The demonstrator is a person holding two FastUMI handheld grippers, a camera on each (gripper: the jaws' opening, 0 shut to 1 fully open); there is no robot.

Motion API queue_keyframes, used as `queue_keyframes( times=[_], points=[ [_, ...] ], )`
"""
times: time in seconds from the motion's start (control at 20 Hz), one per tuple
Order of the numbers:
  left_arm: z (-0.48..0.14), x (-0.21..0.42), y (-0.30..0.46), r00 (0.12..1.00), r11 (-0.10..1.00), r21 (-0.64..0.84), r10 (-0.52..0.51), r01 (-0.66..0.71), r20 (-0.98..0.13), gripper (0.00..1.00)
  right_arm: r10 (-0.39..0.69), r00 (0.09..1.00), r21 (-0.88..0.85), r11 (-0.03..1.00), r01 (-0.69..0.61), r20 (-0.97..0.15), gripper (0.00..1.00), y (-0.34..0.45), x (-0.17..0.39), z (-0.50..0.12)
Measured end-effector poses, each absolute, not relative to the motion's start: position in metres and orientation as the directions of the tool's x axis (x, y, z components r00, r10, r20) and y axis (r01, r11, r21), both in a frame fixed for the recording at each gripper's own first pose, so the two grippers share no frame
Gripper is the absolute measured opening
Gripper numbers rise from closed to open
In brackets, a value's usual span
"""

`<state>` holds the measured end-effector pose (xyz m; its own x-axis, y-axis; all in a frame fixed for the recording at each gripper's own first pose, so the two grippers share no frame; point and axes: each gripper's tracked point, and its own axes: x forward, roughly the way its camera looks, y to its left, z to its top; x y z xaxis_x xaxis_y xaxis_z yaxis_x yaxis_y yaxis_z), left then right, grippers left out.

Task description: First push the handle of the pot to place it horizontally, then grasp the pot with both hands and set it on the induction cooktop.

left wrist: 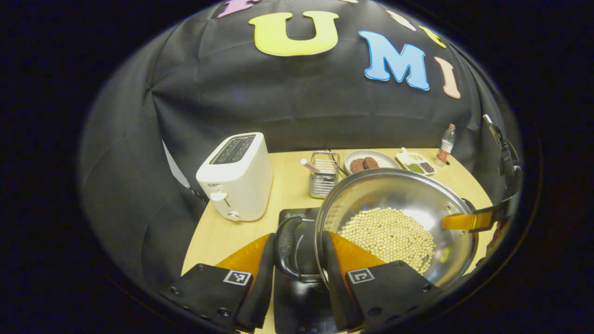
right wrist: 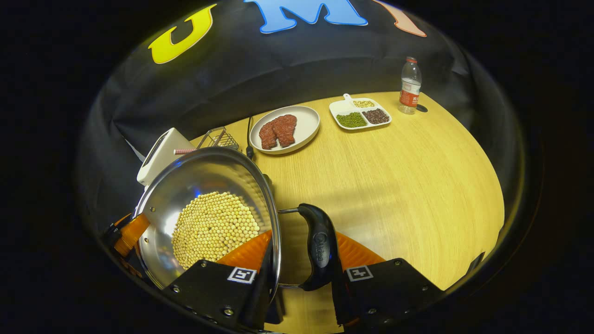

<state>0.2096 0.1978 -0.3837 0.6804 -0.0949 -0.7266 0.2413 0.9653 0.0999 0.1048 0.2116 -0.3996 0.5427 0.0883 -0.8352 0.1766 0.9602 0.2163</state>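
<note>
One round steel pot (left wrist: 394, 222) holding pale beans, with two black loop handles (right wrist: 319, 246). One white two-slot toaster (left wrist: 235, 176), one wire basket (left wrist: 324, 174), one round plate (right wrist: 304, 127) bearing two reddish patties (right wrist: 278, 130), one three-compartment white dish (right wrist: 360, 113), one clear plastic bottle (right wrist: 410, 86).

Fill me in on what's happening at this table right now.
A person with a gripper in each hand is carrying a steel pot of pale beans. The left gripper straddles one black handle, the right gripper the other handle. The pot hangs tilted above the black induction cooktop, not yet set down.
</note>
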Motion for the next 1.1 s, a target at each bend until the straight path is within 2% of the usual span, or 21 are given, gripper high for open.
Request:
queue_keyframes(
  times=[0.1, 0.2, 0.25, 0.35, 0.4, 0.7, 0.75, 0.8, 0.85, 0.9, 1.1],
  points=[
    [-0.386, 0.213, 0.21, 0.68, 0.966, 0.1, -0.092, 0.238, -0.727, 0.61, 0.092, 0.539, 0.218, 0.96, 0.175, -0.837, 0.55, 0.221, 0.107, -0.404],
    [-0.388, 0.215, 0.215, 0.677, 0.967, 0.098, -0.091, 0.235, -0.73, 0.61, 0.09, 0.532, 0.216, 0.96, 0.178, -0.842, 0.55, 0.23, 0.111, -0.408],
    [-0.39, 0.216, 0.217, 0.676, 0.968, 0.095, -0.092, 0.234, -0.732, 0.58, 0.087, 0.53, 0.212, 0.961, 0.179, -0.844, 0.55, 0.233, 0.112, -0.41],
    [-0.396, 0.218, 0.223, 0.676, 0.969, 0.086, -0.096, 0.231, -0.73, 0.61, 0.082, 0.527, 0.206, 0.962, 0.18, -0.846, 0.55, 0.238, 0.113, -0.413],
    [-0.399, 0.218, 0.227, 0.675, 0.97, 0.081, -0.098, 0.228, -0.731, 0.58, 0.079, 0.526, 0.203, 0.962, 0.182, -0.847, 0.55, 0.24, 0.115, -0.415],
    [-0.421, 0.224, 0.235, 0.666, 0.974, 0.045, -0.117, 0.221, -0.737, 0.58, 0.051, 0.52, 0.174, 0.966, 0.19, -0.853, 0.55, 0.247, 0.118, -0.422],
    [-0.423, 0.225, 0.236, 0.664, 0.974, 0.045, -0.118, 0.223, -0.739, 0.61, 0.049, 0.519, 0.174, 0.965, 0.194, -0.854, 0.55, 0.248, 0.118, -0.424],
    [-0.424, 0.225, 0.236, 0.663, 0.974, 0.045, -0.118, 0.223, -0.739, 0.58, 0.048, 0.518, 0.172, 0.966, 0.195, -0.854, 0.55, 0.248, 0.118, -0.425],
    [-0.425, 0.226, 0.237, 0.664, 0.973, 0.046, -0.119, 0.226, -0.738, 0.61, 0.048, 0.518, 0.173, 0.965, 0.197, -0.854, 0.55, 0.249, 0.118, -0.427],
    [-0.427, 0.225, 0.237, 0.663, 0.973, 0.046, -0.12, 0.227, -0.739, 0.58, 0.049, 0.517, 0.176, 0.964, 0.199, -0.855, 0.55, 0.25, 0.117, -0.429],
    [-0.428, 0.225, 0.24, 0.668, 0.974, 0.04, -0.123, 0.224, -0.733, 0.58, 0.045, 0.53, 0.175, 0.965, 0.197, -0.847, 0.55, 0.252, 0.119, -0.429]
  ],
)
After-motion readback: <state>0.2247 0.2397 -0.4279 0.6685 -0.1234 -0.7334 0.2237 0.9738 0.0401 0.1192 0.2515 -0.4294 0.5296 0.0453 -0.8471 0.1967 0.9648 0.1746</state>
